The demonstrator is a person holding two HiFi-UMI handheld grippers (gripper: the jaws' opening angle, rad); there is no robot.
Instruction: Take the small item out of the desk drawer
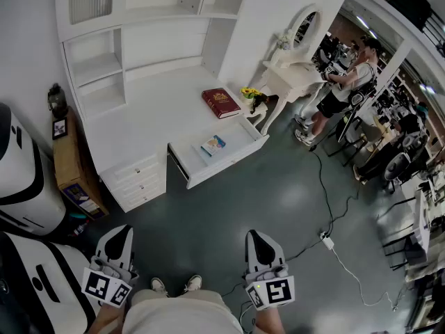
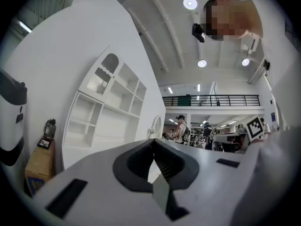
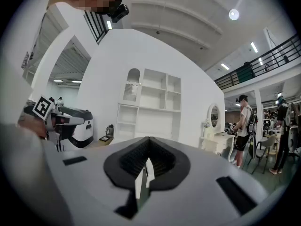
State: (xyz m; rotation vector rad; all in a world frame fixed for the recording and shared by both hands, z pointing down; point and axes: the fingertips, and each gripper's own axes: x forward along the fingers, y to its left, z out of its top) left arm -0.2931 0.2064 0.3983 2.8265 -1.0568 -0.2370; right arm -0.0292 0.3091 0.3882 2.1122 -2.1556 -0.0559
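Note:
The white desk [image 1: 149, 117] stands far ahead of me with its drawer [image 1: 221, 160] pulled open. A small blue and yellow item [image 1: 213, 145] lies flat inside the drawer. My left gripper [image 1: 119, 235] and right gripper [image 1: 256, 239] are held low, close to my body and well short of the desk. In the left gripper view the left gripper [image 2: 157, 185] has its jaws together with nothing between them. The right gripper [image 3: 142, 178] is likewise shut and empty, and points toward the desk's shelf unit [image 3: 153, 107].
A red book [image 1: 221, 103] and a small yellow flower ornament [image 1: 252, 94] lie on the desktop. A white vanity table [image 1: 295, 72] stands to the right, with a person [image 1: 344, 85] beside it. A cable and power strip [image 1: 327, 241] cross the floor. A cardboard box [image 1: 69, 165] and a white machine [image 1: 24, 186] stand at the left.

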